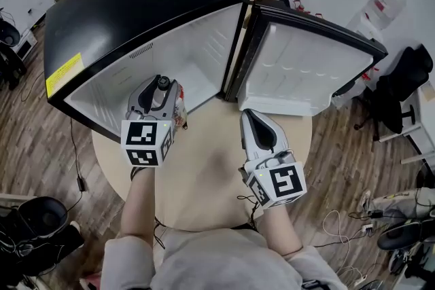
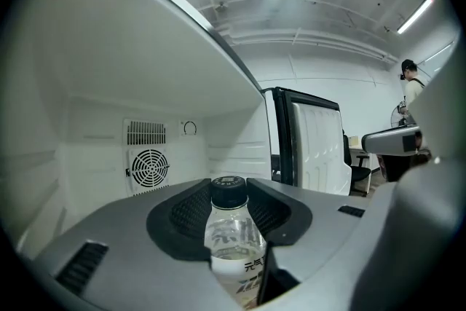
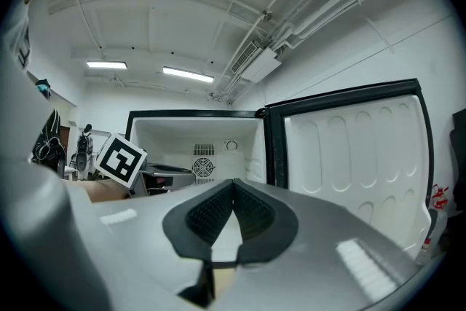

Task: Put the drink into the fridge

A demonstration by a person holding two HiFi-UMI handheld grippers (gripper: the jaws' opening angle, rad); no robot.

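Since door (image 1: 309,68) stands open, left hand-held gripper (image 1: 162,92) grasps bottle (image 2: 234,233) upright at fridge (image 1: 136,10) mouth for straight entry; right hand-held gripper (image 1: 253,117) clenched empty, aside.

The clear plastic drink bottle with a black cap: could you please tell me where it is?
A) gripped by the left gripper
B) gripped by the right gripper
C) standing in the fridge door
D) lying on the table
A: the clear black-capped bottle sits clamped between the left gripper's jaws, while the right gripper is shut and empty.
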